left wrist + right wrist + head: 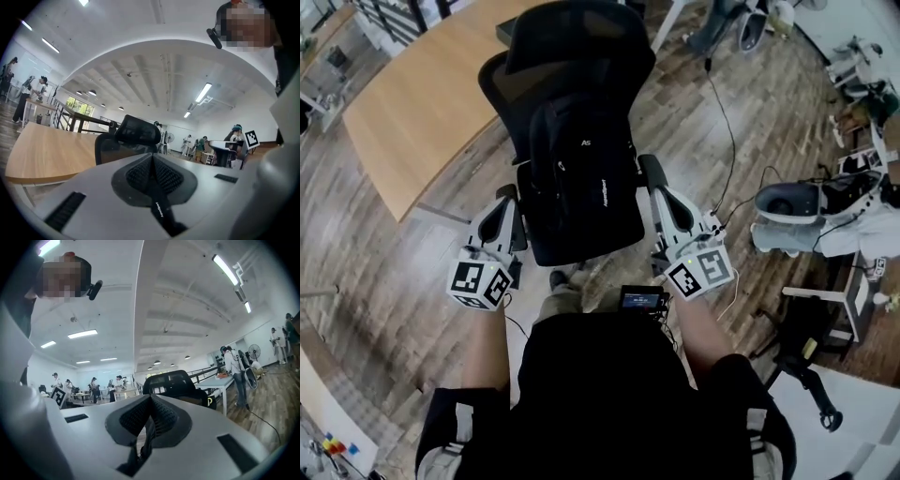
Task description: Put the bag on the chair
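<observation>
The bag (581,178) lies between the tongs on the chair (572,42), apparently resting on its seat, while the left tongs (152,160) and right tongs (149,402) each pinch a strap (159,209), so only letting go seems left.

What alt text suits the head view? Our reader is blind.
A black fabric backpack is held at each side by the left gripper and right gripper, over the seat of a black office chair on wood flooring.
</observation>
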Action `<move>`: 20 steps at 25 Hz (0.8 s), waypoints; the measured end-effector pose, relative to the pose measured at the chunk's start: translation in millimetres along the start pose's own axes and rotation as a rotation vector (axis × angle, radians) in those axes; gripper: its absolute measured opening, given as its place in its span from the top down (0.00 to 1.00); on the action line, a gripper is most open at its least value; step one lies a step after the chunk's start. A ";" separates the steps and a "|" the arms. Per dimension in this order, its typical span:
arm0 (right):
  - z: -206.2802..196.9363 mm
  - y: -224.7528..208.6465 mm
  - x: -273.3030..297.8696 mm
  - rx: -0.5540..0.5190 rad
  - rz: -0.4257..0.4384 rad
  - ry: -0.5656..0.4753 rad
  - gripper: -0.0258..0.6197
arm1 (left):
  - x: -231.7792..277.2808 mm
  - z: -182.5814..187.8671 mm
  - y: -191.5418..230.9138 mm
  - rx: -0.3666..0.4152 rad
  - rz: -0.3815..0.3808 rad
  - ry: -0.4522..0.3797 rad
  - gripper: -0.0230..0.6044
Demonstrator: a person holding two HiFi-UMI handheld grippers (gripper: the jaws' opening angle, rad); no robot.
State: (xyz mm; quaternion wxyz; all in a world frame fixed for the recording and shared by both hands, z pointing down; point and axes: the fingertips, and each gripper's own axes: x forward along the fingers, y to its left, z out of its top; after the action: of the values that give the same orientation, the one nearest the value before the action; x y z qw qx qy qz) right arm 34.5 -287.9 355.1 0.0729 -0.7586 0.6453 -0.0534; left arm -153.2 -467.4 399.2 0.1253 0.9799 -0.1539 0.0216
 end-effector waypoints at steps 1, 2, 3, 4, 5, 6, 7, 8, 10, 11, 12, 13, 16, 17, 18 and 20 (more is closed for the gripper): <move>0.0 4.8 -3.2 -0.006 0.016 0.001 0.94 | -3.3 -0.2 -7.2 0.005 -0.011 -0.006 0.96; -0.7 7.8 -7.4 -0.016 0.026 0.004 0.94 | -6.0 -1.3 -14.8 0.007 -0.018 -0.010 0.96; -2.2 8.1 -12.8 -0.033 0.024 0.012 0.94 | -8.0 -3.1 -22.8 0.008 -0.019 -0.012 0.96; -4.9 5.1 -19.0 -0.061 0.009 0.027 0.94 | -9.4 -5.2 -31.3 0.013 -0.015 -0.012 0.96; -8.5 -0.3 -25.8 -0.093 -0.015 0.047 0.94 | -10.5 -7.6 -40.6 0.021 -0.010 -0.012 0.96; -11.9 -6.2 -33.3 -0.117 -0.037 0.065 0.94 | -11.6 -10.3 -51.2 0.030 -0.009 -0.010 0.96; -14.6 -11.3 -42.0 -0.125 -0.051 0.076 0.94 | -13.0 -13.1 -63.0 0.036 -0.013 -0.008 0.96; -16.2 -15.1 -51.9 -0.123 -0.055 0.079 0.94 | -15.1 -15.7 -75.6 0.041 -0.018 -0.006 0.96; -17.4 -20.8 -74.6 -0.116 -0.048 0.067 0.94 | -20.4 -20.5 -100.3 0.057 -0.011 -0.009 0.96; -18.1 -24.0 -86.7 -0.115 -0.043 0.058 0.94 | -23.2 -23.3 -111.4 0.066 0.002 -0.015 0.96; -19.7 -27.7 -99.0 -0.113 -0.041 0.054 0.94 | -26.3 -26.5 -121.6 0.074 0.021 -0.022 0.96; -22.5 -31.7 -111.0 -0.112 -0.043 0.056 0.94 | -30.1 -30.0 -130.7 0.078 0.042 -0.030 0.96; -32.5 -40.1 -145.8 -0.097 -0.046 0.063 0.94 | -44.6 -42.5 -155.7 0.087 0.103 -0.033 0.96; -34.5 -41.5 -157.5 -0.091 -0.044 0.061 0.94 | -49.3 -47.7 -165.0 0.092 0.118 -0.026 0.96; -35.8 -42.3 -169.0 -0.086 -0.042 0.059 0.94 | -54.0 -53.3 -175.3 0.096 0.127 -0.017 0.96; -37.8 -41.6 -189.8 -0.080 -0.034 0.053 0.94 | -63.7 -63.0 -197.9 0.103 0.130 -0.001 0.96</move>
State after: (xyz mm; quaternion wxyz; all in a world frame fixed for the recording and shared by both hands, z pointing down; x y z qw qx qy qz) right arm 37.6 -95.7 402.2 0.0245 -0.7701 0.6356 -0.0488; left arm -153.3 -250.4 407.8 0.0730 0.9729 -0.2161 0.0372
